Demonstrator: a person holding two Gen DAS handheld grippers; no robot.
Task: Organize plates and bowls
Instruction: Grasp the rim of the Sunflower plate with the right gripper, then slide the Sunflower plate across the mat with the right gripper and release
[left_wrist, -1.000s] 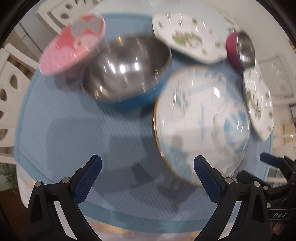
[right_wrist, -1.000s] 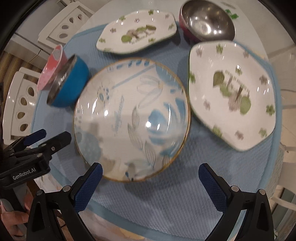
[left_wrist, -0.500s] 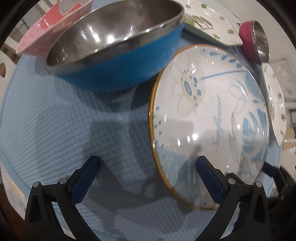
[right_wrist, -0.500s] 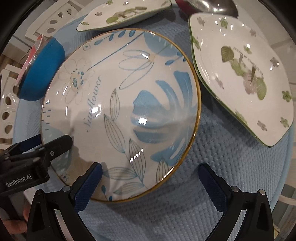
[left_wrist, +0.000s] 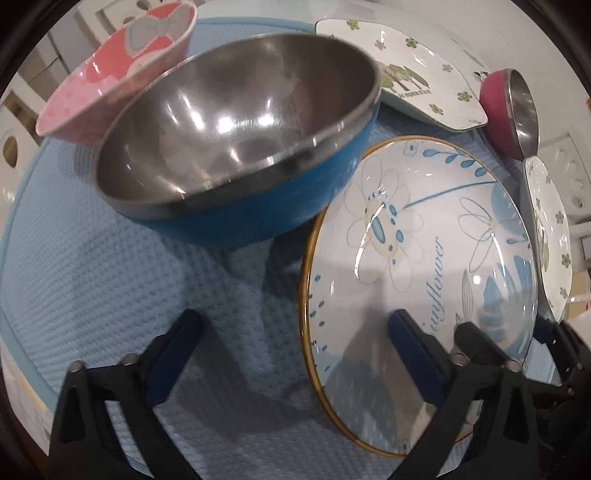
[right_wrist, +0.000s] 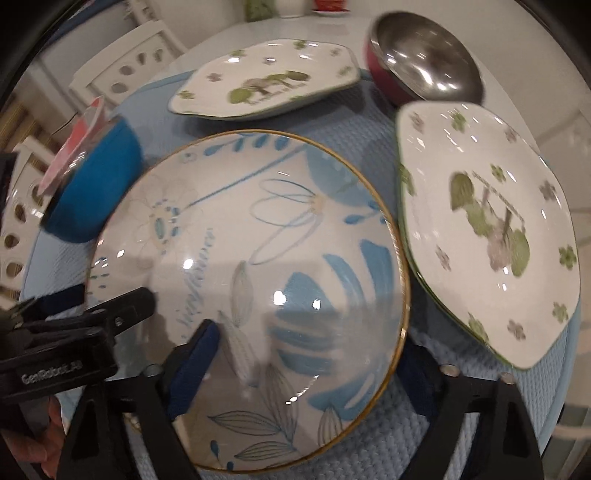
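Both closing now: left hand-held gripper (left_wrist: 295, 334) and right hand-held gripper (right_wrist: 310, 345), jaws unclenched, straddle opposite rims of the sunflower plate (right_wrist: 251, 295) at six o'clock, so squeeze evenly before lifting, clearing the blue bowl (left_wrist: 240, 147) at eleven.

On the light-blue woven mat (right_wrist: 373, 155), the round blue-flowered porcelain plate (right_wrist: 258, 258) lies near; the blue-sided steel bowl (left_wrist: 236, 147) sits left, the green-leaf white dish (right_wrist: 487, 229) right.

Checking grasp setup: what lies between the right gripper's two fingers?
In the right wrist view, the rim of the blue-flowered plate sits between the closing right gripper fingers.
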